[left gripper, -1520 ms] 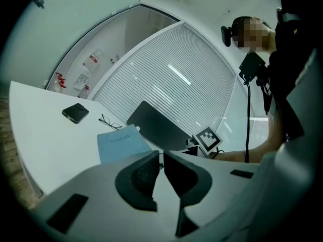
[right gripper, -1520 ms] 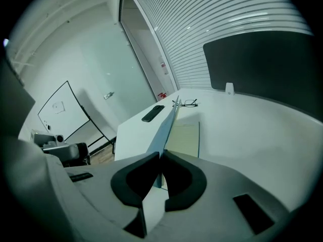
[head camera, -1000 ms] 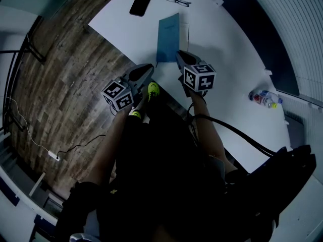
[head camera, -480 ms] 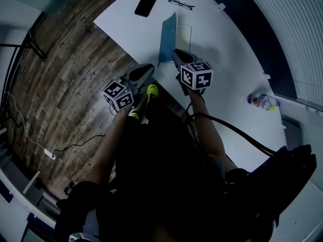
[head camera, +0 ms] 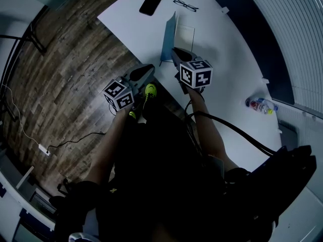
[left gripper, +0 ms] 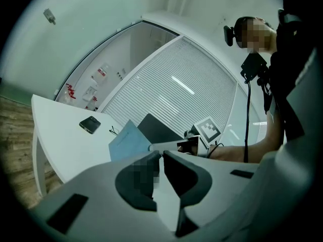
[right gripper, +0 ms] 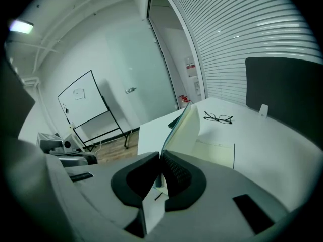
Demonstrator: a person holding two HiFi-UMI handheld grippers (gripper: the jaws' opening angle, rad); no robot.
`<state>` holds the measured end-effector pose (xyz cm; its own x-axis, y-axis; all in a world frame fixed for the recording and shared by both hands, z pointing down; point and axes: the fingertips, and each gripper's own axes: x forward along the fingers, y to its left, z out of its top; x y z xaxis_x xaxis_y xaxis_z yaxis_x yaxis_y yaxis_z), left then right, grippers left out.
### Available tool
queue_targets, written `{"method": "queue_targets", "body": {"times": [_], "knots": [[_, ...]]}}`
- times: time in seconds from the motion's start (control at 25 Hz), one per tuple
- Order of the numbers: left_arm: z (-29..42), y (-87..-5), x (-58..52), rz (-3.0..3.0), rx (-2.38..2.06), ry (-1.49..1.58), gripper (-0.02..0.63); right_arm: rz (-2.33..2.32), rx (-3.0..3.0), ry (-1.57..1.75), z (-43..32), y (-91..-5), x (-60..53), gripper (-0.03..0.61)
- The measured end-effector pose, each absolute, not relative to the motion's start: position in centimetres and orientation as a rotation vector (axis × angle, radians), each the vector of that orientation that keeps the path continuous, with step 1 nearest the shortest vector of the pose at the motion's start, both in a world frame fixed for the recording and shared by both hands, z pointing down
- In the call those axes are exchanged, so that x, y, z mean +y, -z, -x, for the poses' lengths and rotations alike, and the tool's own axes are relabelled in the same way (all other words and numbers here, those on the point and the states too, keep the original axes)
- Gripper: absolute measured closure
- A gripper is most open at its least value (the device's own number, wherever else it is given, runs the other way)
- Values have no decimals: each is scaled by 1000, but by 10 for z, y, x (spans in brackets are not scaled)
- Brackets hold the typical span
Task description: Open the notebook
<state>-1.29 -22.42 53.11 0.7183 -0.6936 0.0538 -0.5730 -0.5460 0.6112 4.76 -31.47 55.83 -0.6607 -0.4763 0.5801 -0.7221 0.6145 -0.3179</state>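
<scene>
the white tabletop (head camera: pixel 222 49) carries a thin blue-covered notebook (head camera: pixel 169 37) near its front edge, with the cover raised almost upright over cream pages. the right hand-held gripper (head camera: pixel 174 54) pinches that cover's near edge. the left hand-held gripper (head camera: pixel 146 72) hangs off the tabletop's edge, jaws pressed together, empty. a black phone (head camera: pixel 151 3) and glasses (head camera: pixel 185 4) lie beyond.

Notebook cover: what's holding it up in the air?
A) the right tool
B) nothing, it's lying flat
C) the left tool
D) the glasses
A: in the right gripper view the right tool is pinched shut on the edge of the blue notebook cover, which stands up off the pages.
</scene>
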Motion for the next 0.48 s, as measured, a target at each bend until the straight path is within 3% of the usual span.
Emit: {"method": "queue_targets", "body": {"times": [0.48], "knots": [[29, -537, -221, -2274, -1028, 295, 575, -832, -2432, -707, -14, -556, -313, 545]]}}
